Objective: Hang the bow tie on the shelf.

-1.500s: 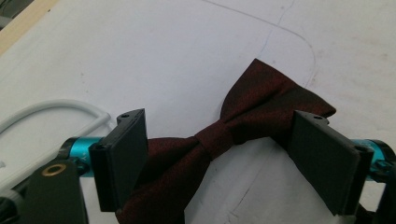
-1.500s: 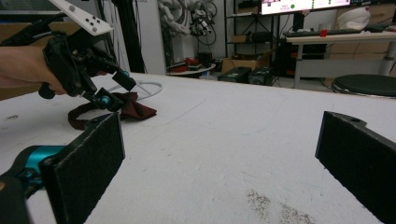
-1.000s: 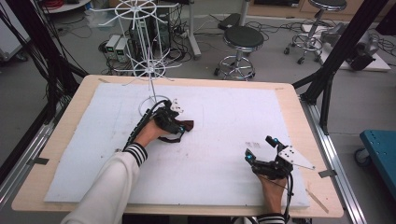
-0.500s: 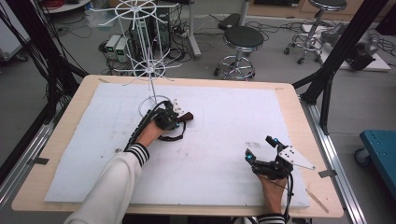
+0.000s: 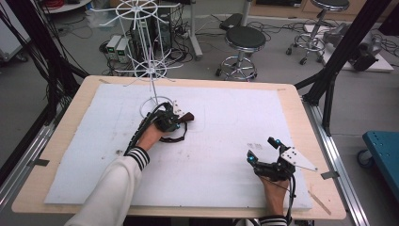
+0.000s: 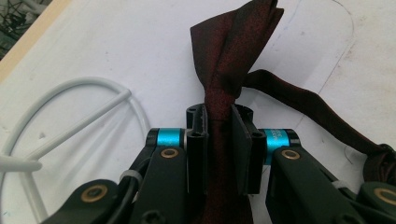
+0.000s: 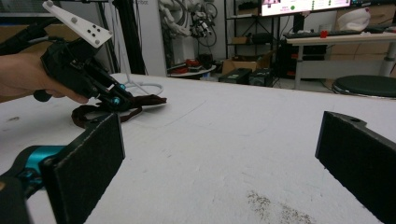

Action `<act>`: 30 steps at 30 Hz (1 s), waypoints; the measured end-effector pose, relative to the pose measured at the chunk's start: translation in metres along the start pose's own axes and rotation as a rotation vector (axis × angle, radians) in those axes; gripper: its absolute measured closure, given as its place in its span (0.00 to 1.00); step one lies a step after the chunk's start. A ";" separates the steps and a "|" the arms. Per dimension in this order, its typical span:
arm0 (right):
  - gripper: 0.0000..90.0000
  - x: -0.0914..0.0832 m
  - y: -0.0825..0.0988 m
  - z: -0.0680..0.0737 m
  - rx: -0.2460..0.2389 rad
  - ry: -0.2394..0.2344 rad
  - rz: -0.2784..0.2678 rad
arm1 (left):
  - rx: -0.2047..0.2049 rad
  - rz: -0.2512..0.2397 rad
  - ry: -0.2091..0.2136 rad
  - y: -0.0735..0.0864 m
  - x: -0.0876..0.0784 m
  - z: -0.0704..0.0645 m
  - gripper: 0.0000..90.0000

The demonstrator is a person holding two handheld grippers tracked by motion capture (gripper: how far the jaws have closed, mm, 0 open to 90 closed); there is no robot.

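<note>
Left hand-held gripper (image 6: 219,135) has just closed its jaws on the dark maroon fabric bow tie (image 6: 233,51), pinching it at the narrow knot, while the tie lies on the white foam-covered desk (image 5: 226,141) beside the round base of the white wire display stand (image 5: 151,101). Lifting should probably go slowly and straight, so the trailing maroon strap (image 6: 299,100) clears the stand's base. Right hand-held gripper (image 5: 263,157) rests wide open and empty near the desk's front edge.
</note>
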State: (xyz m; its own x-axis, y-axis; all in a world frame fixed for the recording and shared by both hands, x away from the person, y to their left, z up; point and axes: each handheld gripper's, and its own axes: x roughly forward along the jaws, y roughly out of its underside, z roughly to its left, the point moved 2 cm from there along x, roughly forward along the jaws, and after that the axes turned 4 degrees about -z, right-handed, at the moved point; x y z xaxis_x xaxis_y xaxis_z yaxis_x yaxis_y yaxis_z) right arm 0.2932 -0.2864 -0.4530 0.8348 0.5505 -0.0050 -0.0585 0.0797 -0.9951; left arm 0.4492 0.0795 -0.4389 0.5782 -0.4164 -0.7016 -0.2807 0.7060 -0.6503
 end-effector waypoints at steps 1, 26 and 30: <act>0.01 0.000 0.000 0.000 0.000 0.000 0.000 | -0.011 0.000 0.000 0.000 -0.001 -0.001 0.85; 0.01 0.000 0.000 0.000 -0.002 -0.001 0.000 | -0.009 -0.118 0.001 -0.006 -0.043 -0.016 0.85; 0.01 0.000 0.000 0.000 -0.006 0.000 0.003 | -0.015 -0.138 -0.003 -0.006 -0.050 -0.017 0.85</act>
State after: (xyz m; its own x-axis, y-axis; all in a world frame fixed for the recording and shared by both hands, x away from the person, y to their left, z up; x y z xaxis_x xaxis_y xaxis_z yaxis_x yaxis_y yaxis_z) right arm 0.2932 -0.2861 -0.4529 0.8347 0.5506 -0.0079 -0.0579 0.0734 -0.9956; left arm 0.4088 0.0866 -0.4051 0.6145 -0.5075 -0.6040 -0.2091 0.6335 -0.7450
